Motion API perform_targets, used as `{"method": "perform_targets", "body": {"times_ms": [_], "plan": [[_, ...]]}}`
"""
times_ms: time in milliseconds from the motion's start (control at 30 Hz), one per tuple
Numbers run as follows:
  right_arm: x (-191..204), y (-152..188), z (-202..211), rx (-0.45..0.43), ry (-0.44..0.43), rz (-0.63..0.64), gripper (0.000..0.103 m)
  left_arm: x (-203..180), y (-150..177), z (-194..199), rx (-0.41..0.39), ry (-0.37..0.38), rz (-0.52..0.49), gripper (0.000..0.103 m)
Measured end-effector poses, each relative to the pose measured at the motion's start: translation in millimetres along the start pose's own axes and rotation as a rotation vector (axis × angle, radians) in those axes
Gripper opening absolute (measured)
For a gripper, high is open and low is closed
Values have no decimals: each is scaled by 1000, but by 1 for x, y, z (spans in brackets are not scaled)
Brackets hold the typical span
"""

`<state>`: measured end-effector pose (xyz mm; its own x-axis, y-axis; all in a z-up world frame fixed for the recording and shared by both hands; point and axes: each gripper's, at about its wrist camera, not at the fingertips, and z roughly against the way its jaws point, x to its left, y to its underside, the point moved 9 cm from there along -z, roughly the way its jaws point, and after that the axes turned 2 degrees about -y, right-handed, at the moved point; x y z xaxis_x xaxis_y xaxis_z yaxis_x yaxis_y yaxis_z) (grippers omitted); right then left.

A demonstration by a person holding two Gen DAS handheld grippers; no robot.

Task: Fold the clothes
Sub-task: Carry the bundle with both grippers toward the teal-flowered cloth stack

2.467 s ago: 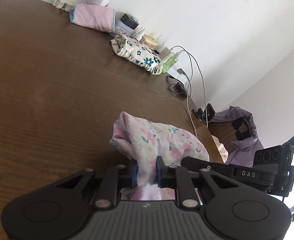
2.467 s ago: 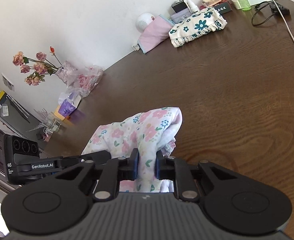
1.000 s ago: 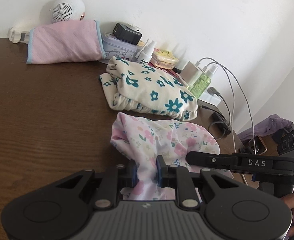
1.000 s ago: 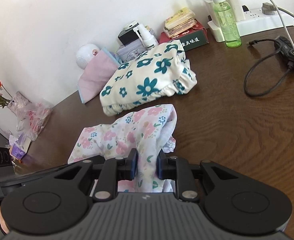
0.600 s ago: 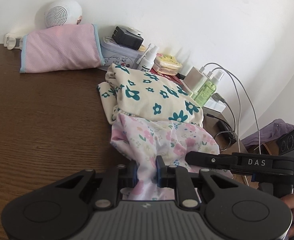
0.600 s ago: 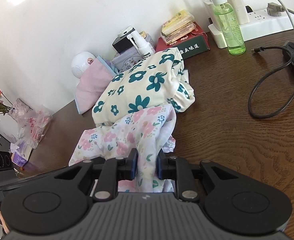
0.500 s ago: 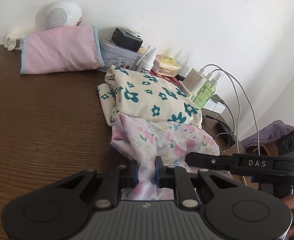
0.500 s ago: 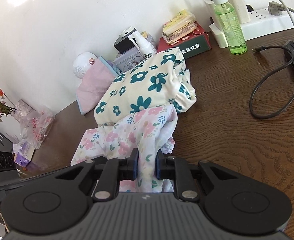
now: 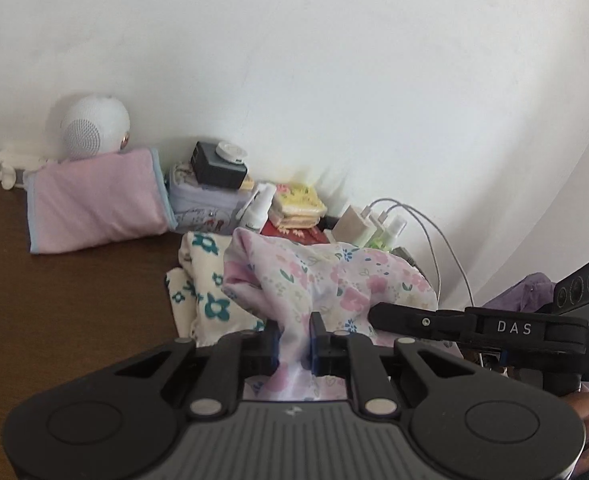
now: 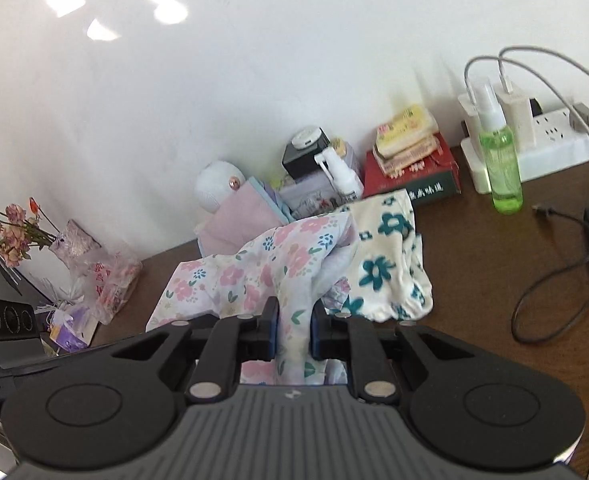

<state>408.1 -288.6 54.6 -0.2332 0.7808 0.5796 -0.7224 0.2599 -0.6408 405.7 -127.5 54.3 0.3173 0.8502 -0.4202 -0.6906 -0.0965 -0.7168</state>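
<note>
A folded pink floral garment point(image 9: 334, 276) is held up between both grippers. My left gripper point(image 9: 293, 340) is shut on its near edge. My right gripper point(image 10: 293, 328) is shut on the same garment point(image 10: 262, 264), and its arm shows in the left wrist view point(image 9: 474, 326). The garment hangs over a folded cream garment with teal flowers point(image 9: 202, 280) that lies on the brown table point(image 9: 54, 300) near the wall; it also shows in the right wrist view point(image 10: 386, 256). A folded pink cloth point(image 9: 94, 204) leans against the wall to the left.
Along the wall stand a white round speaker point(image 9: 94, 130), a tin with a black box point(image 9: 214, 188), a spray bottle point(image 10: 340, 176), a red box with packets point(image 10: 410, 168), a green bottle point(image 10: 500, 168), a power strip point(image 10: 554, 140) and cables point(image 10: 554, 288). Flowers point(image 10: 10, 232) stand at left.
Both grippers have carried the pink floral garment across the table toward the wall. It has risen and now hangs over the cream flowered garment, covering much of it.
</note>
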Motion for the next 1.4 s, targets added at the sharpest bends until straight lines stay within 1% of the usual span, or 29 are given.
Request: {"method": "perform_targets", "body": {"times_ms": [167,233,333,433,567,667,733,800,833,867,900,933,967,1000,1067,1133,1167,1200,1233,1267,1300,1333,1367,1400], "plan": [[3,-44,-11,19,-7,-9,14,-6,-43,-9,-2,-5,9,12],[1,-57,-18,30,-4,-13,14,-5,-55,-18,11,-8,20,12],[-6,-70,-35,60,9,-25,14,0,-65,-36,33,-25,44,12],[-17,-75,-55,97,35,-36,14,12,-65,-56,59,-41,70,12],[-34,-67,-80,146,67,-39,14,32,-53,-82,100,-42,124,12],[-48,-60,-98,184,82,-47,14,45,-40,-95,115,-37,153,12],[-55,-54,-106,196,89,-41,15,51,-36,-98,108,-23,176,12],[-59,-52,-109,190,95,-22,17,55,-33,-102,104,-16,180,13],[-59,-52,-110,187,103,-5,18,55,-31,-104,102,-15,175,15],[-59,-51,-110,184,117,21,23,55,-30,-105,99,-15,169,17],[-59,-50,-109,183,133,49,30,58,-30,-105,93,-13,174,23],[-58,-49,-108,182,149,76,35,61,-30,-104,86,-12,189,33],[-57,-50,-105,167,162,104,43,64,-31,-102,77,-13,202,40],[-57,-53,-101,146,170,119,48,67,-34,-98,64,-20,207,47],[-54,-63,-86,83,188,137,50,71,-42,-87,23,-40,191,47],[-45,-75,-68,-6,213,191,50,72,-55,-72,-50,-74,167,46],[-38,-80,-61,-46,214,224,44,71,-62,-64,-98,-89,156,46],[-30,-85,-55,-85,211,259,29,67,-69,-58,-145,-103,138,44],[-21,-87,-54,-118,203,290,21,59,-75,-54,-181,-120,98,37],[-12,-90,-53,-149,194,319,14,50,-78,-54,-204,-141,42,34],[-5,-91,-58,-165,203,345,11,39,-80,-55,-220,-165,-15,29],[-2,-89,-66,-169,217,367,9,28,-80,-60,-221,-188,-69,28],[2,-87,-75,-172,231,389,8,21,-78,-68,-211,-194,-106,28],[3,-83,-84,-177,258,417,8,18,-76,-75,-200,-192,-116,28]]}}
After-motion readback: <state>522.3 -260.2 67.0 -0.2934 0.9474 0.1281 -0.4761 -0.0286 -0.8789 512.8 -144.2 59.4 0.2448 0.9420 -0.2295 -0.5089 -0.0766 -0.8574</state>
